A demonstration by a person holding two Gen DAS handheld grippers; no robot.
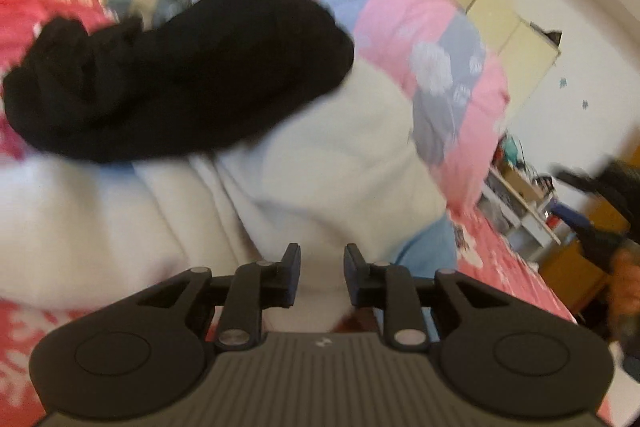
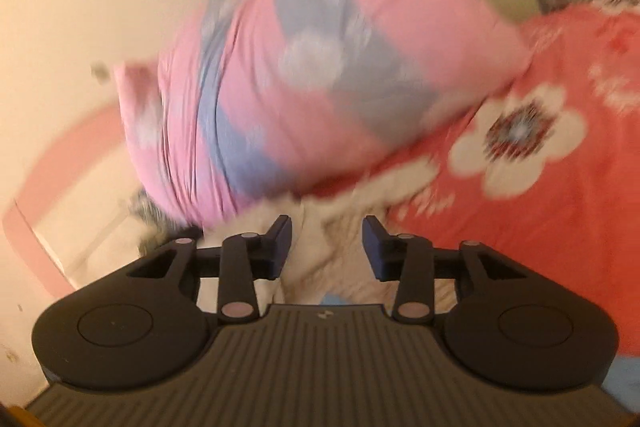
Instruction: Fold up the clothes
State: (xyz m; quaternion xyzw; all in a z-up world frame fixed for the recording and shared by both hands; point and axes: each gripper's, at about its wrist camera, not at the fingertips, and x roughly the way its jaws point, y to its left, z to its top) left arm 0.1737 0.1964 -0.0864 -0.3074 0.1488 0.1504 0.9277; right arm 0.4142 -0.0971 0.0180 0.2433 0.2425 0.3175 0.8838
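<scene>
While both claws hang parted and empty, the soft white fleece garment lying just ahead of the left claw could slump out of its fold, since a crumpled black knit garment rests on its far edge. Ahead of the right claw, a puffy pink-and-lilac quilt crowds the white cloth on the red flowered bedsheet. Both claws tip slightly downward, rolled sideways.
</scene>
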